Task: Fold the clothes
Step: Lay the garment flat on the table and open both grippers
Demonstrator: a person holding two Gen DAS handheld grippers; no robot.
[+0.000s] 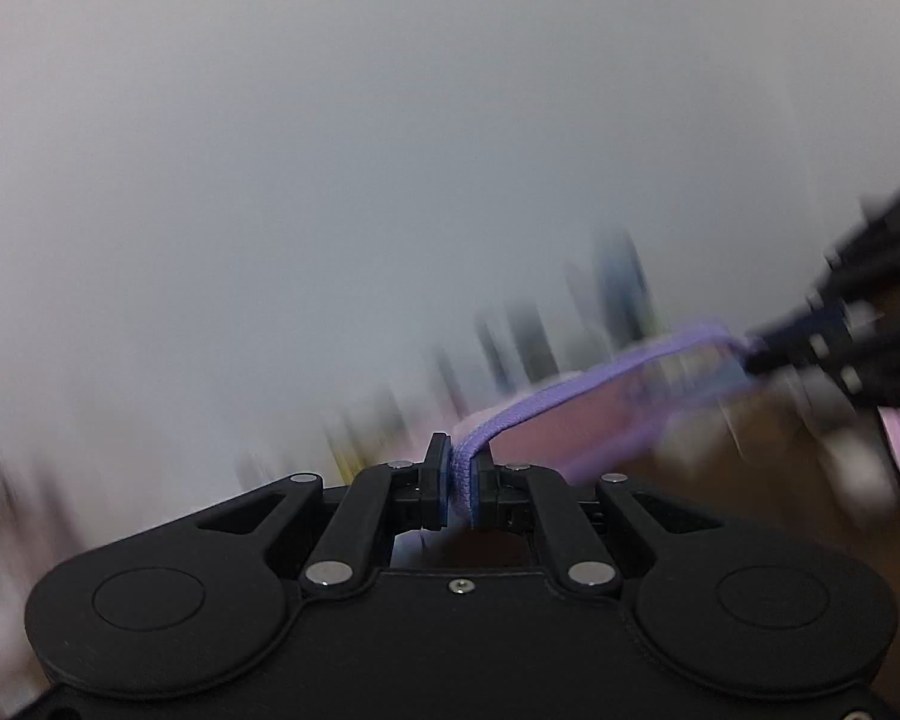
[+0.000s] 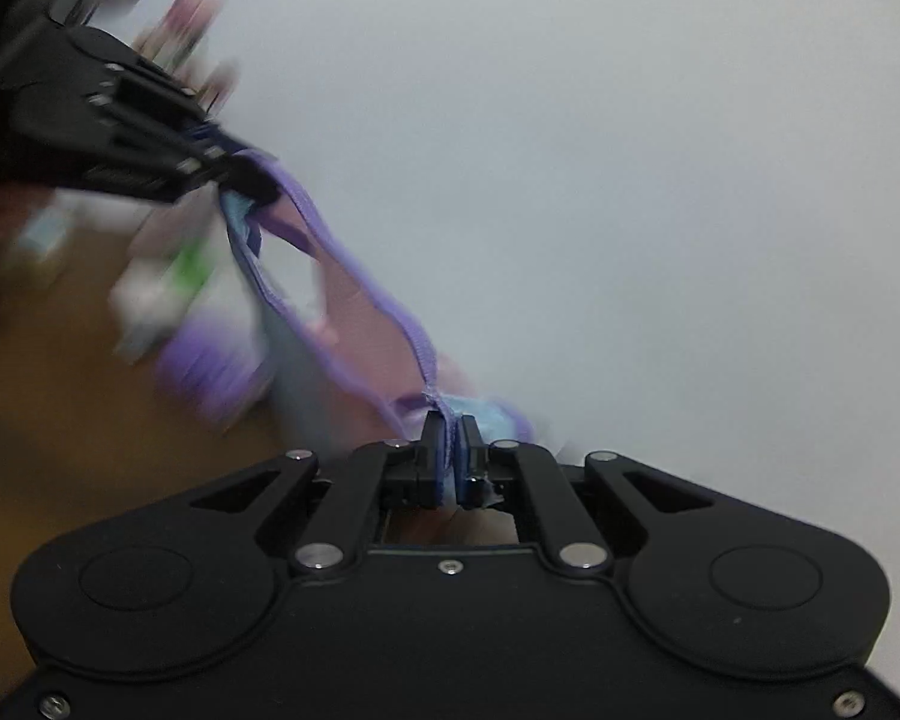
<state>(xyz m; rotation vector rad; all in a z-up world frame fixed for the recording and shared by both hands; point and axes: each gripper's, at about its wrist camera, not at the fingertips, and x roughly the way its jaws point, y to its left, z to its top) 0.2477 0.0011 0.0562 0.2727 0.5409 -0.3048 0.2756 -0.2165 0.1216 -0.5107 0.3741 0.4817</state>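
A small garment (image 1: 576,414) with a purple ribbed band, pink and light blue cloth hangs stretched in the air between my two grippers. My left gripper (image 1: 463,461) is shut on one end of the purple band. In its view the right gripper (image 1: 756,354) shows blurred at the right, holding the other end. My right gripper (image 2: 450,429) is shut on the garment (image 2: 354,300) at a seam. In its view the left gripper (image 2: 252,180) shows at the upper left, pinching the band. Both views are motion blurred.
A plain pale wall fills most of both views. A brown wooden floor (image 2: 60,396) lies below, with blurred purple, white and green items (image 2: 174,300) on it. Blurred dark upright things (image 1: 528,342) stand along the wall.
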